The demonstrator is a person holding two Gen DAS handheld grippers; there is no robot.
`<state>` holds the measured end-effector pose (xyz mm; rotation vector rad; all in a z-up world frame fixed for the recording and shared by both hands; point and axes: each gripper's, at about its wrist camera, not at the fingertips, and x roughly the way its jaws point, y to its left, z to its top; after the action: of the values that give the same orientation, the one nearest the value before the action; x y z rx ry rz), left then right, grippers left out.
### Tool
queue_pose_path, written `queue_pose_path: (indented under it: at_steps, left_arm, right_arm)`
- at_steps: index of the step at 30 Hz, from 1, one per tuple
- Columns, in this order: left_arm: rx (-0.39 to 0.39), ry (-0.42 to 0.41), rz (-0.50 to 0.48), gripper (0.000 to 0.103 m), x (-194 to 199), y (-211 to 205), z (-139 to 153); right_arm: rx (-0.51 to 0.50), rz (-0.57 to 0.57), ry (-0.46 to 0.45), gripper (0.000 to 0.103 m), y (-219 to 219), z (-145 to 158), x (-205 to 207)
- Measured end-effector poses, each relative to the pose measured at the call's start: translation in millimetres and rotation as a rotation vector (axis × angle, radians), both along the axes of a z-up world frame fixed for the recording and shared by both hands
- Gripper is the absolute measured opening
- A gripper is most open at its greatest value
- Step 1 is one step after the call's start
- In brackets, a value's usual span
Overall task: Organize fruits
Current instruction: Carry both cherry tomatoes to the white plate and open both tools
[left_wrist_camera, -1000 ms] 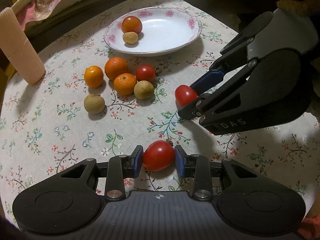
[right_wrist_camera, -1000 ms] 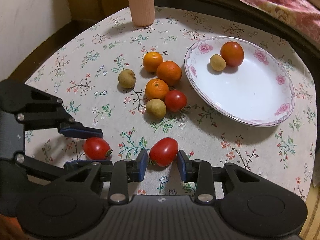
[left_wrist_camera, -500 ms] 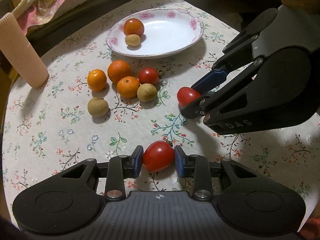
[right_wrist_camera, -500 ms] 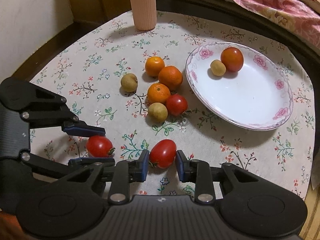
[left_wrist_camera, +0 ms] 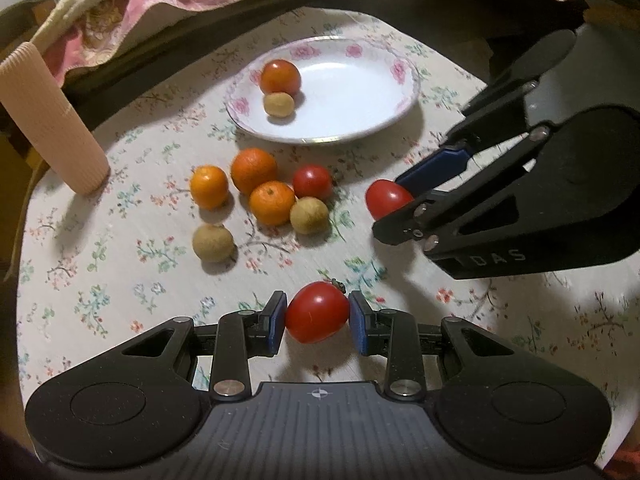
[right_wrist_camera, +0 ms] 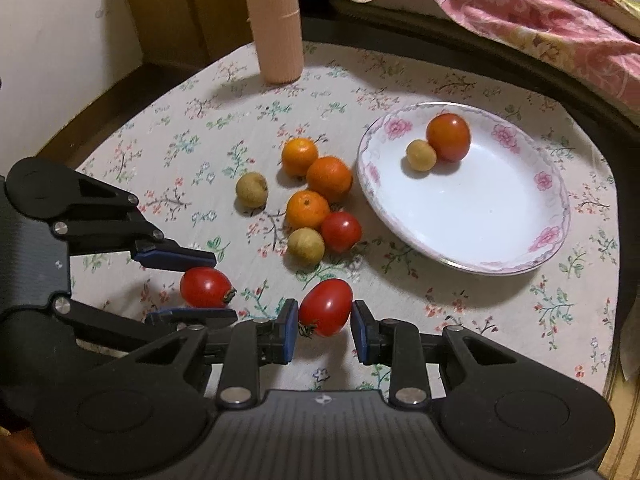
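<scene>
- At the far left of the flowered tablecloth [left_wrist_camera: 120,264] a ribbed pink cylinder [left_wrist_camera: 52,120] stands upright, well apart from the fruit.
- Right of it lies the loose pile: three small oranges [left_wrist_camera: 254,170], a red tomato on the cloth [left_wrist_camera: 313,182] and two tan round fruits [left_wrist_camera: 309,215] — most of them touching, one tan fruit a little apart on the left side.
- Beyond the pile sits the white plate [left_wrist_camera: 372,120] with pink flowers on its rim; it holds an orange-red tomato [left_wrist_camera: 281,77] and a small tan fruit [left_wrist_camera: 279,104], the two touching.
- In the left wrist view the left gripper [left_wrist_camera: 317,317] has its blue pads [left_wrist_camera: 277,322] closed against both sides of a red tomato [left_wrist_camera: 317,312], stem end toward the right pad; the fingers stand only as far apart as the fruit is wide. Whether the tomato is lifted off the cloth cannot be told.
- The right gripper [right_wrist_camera: 325,318] brackets a second red tomato [right_wrist_camera: 325,307]. The left pad presses on the fruit near its stem, while at the right pad the view shows a thin dark line — firm contact on that side is uncertain, though the fruit sits squarely between the fingers.
- From the right wrist view the left gripper appears side-on at the left edge, its two fingers above and below its tomato.
- Pink patterned fabric [right_wrist_camera: 520,12] lies past the table's dark rim.
</scene>
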<state>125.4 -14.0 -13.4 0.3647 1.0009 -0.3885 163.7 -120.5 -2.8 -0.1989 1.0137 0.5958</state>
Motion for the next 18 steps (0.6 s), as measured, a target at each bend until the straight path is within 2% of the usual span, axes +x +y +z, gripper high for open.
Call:
queue_pose_path:
  at_steps: [8,18]
  left_arm:
    - [-0.02,-0.043,0.014,0.041,15,-7,15]
    - [-0.046,-0.077,0.02,0.041,43,-25,24]
  right_arm:
    - [0.023,-0.039,-0.025,0.031,-9,11,9]
    - [0.056,-0.147,-0.054,0.031,-34,23,32]
